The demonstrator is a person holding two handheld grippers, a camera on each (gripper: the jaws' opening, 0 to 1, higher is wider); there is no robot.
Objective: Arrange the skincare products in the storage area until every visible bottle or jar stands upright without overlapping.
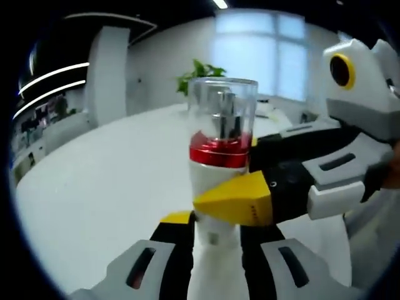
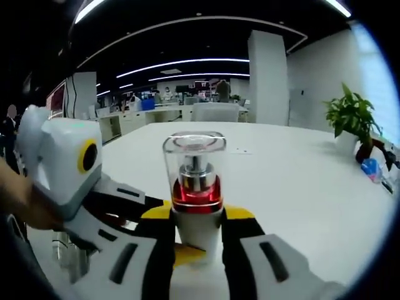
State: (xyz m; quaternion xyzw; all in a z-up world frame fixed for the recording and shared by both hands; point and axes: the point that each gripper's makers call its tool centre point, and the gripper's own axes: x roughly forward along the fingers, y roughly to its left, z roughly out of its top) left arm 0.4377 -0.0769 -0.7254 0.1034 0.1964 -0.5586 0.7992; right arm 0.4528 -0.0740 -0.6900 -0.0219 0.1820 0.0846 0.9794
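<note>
A pump bottle (image 1: 219, 134) with a white body, red collar and clear cap stands upright in the middle of the left gripper view, above the white table (image 1: 94, 187). My left gripper (image 1: 212, 230) is shut on its lower body. My right gripper reaches in from the right, and one yellow fingertip (image 1: 232, 201) presses on the bottle's side. In the right gripper view the same bottle (image 2: 195, 187) sits between the yellow-tipped jaws of my right gripper (image 2: 197, 215), which is shut on it. The left gripper's yellow fingertip (image 2: 187, 255) crosses the bottle lower down.
A potted plant (image 2: 350, 115) and a small blue item (image 2: 370, 167) stand at the table's (image 2: 294, 181) far right edge. Something clear and glassy (image 2: 64, 250) sits low on the left, behind the left gripper. A hand (image 2: 25, 209) holds that gripper.
</note>
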